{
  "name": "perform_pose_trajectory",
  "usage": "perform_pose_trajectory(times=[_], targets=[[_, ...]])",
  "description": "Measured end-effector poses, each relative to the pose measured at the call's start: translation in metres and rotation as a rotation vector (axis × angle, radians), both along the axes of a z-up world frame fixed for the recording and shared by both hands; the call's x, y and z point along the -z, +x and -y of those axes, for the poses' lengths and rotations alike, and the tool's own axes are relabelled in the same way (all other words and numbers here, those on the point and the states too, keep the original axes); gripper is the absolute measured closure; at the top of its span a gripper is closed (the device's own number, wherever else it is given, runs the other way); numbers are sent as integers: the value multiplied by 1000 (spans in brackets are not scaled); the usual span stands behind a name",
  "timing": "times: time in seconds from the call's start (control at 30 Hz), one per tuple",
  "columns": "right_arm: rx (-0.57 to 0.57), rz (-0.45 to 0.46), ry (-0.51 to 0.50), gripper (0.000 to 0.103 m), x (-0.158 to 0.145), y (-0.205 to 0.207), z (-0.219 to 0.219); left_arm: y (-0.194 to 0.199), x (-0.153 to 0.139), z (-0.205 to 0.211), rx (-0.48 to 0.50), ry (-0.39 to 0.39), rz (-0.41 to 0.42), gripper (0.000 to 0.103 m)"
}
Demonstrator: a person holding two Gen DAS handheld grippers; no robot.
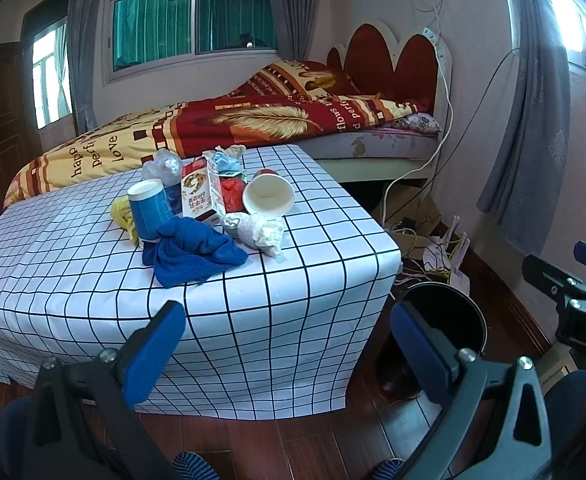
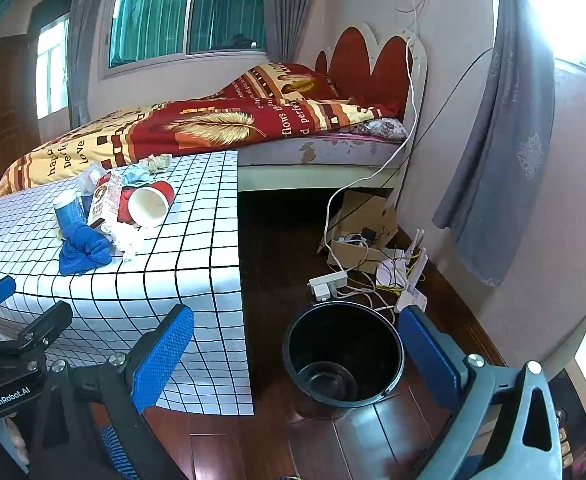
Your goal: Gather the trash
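A pile of trash sits on the checked table [image 1: 293,320]: a tipped paper cup [image 1: 268,199], a milk carton [image 1: 201,192], a blue can [image 1: 149,210], a blue cloth [image 1: 193,254], crumpled tissue [image 1: 259,232] and a crushed plastic bottle [image 1: 164,168]. The pile also shows in the right wrist view, with the cup [image 2: 149,204] and the cloth [image 2: 83,252]. A black bin [image 2: 343,356] stands empty on the floor right of the table. My left gripper [image 1: 289,344] is open and empty, in front of the table. My right gripper [image 2: 297,356] is open and empty, near the bin.
A bed [image 2: 213,128] with a red and yellow quilt stands behind the table. A cardboard box [image 2: 363,236], a power strip [image 2: 327,282] and tangled cables lie on the wood floor by the wall. Grey curtains [image 2: 497,160] hang at right.
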State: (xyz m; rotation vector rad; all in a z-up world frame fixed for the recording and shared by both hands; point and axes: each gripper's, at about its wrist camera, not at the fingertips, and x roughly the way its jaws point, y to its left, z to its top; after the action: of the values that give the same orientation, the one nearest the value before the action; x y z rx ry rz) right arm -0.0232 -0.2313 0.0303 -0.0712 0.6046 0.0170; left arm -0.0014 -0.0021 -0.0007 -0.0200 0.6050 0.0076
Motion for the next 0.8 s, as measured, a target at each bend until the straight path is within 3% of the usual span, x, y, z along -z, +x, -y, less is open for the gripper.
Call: perform_pose_trajectory(times=[0.8], targets=[[0, 1, -1, 0, -1, 1, 1, 2, -1, 2, 1, 3, -1, 0]])
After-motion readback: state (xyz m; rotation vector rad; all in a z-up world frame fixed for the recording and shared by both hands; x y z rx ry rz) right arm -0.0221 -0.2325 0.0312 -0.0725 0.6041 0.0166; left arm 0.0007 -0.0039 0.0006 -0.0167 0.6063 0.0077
